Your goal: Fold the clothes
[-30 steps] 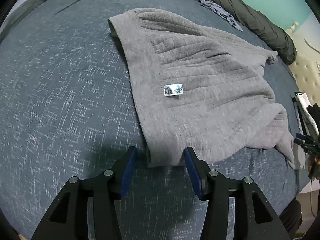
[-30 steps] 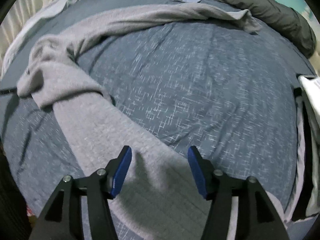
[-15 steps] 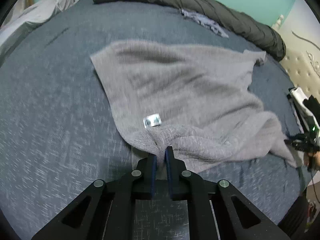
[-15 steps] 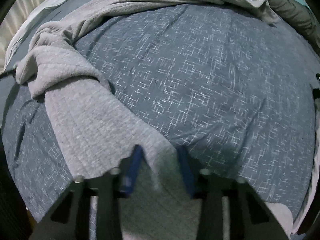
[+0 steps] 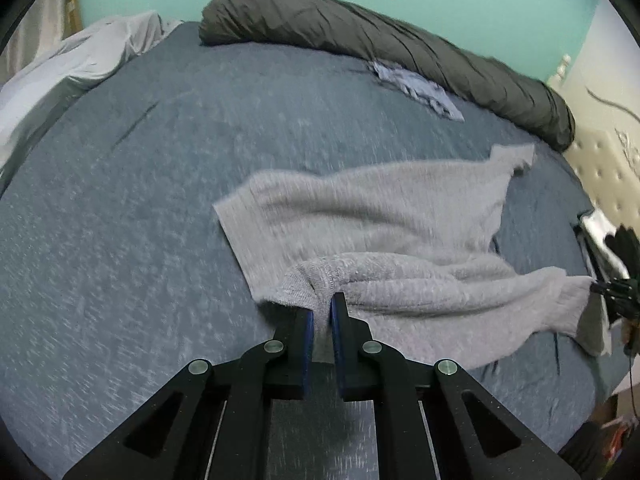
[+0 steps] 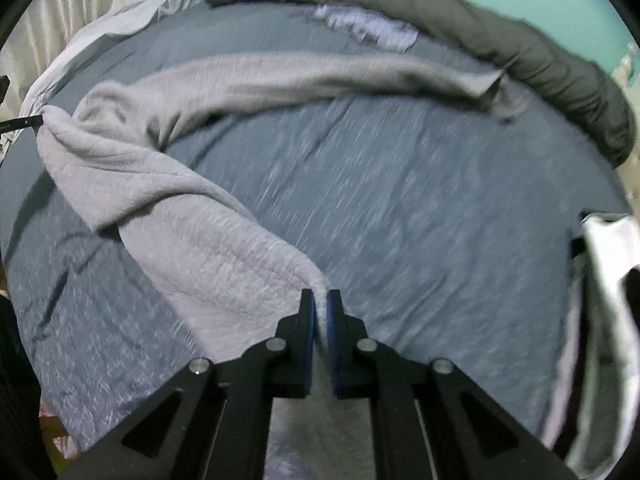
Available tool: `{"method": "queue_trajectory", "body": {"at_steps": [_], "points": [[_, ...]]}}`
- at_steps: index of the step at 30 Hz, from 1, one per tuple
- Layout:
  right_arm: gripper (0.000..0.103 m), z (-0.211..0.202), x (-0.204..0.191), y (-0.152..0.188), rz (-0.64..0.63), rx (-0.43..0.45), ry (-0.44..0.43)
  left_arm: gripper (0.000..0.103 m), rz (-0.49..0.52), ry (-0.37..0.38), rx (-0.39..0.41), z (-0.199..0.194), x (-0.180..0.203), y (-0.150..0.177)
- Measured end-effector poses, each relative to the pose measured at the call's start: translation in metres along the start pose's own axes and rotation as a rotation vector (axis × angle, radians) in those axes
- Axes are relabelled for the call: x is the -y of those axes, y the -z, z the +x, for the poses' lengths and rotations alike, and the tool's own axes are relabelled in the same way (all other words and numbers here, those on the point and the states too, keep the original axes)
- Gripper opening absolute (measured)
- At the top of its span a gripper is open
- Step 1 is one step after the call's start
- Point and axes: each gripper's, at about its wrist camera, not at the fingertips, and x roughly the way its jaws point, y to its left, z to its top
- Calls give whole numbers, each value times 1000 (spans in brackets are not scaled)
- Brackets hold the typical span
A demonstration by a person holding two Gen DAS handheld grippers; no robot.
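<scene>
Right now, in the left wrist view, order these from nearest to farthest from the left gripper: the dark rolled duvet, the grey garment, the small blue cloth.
1. grey garment: pinched between the fingers of the left gripper, spreading ahead and right.
2. small blue cloth: far right, lying on the bedspread just before the roll.
3. dark rolled duvet: along the far edge, against the green wall.

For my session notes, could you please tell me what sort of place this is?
Most likely a bedroom: the grey garment lies on a bed with a blue-grey cover, a rolled dark duvet runs along its far side, and a tufted cream headboard stands at the right.
</scene>
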Motion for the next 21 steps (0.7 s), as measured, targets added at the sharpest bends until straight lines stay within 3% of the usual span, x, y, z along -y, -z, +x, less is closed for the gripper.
{"method": "queue_trajectory", "body": {"at_steps": [5,10,13,21], "points": [[5,-53,16,-33,-10,119,99,8,-34,-16,62,-26,-10,-33],[5,-86,-5,-36,-107,222,198,8,-65,-20,94,-45,-19,-55],[5,-67,-26,-21,-143,183,177,8,-88,-30,82,-43,-26,-57],[5,17,-109,39,-208,33,22,8,-111,-60,53,-35,-34,-42]]}}
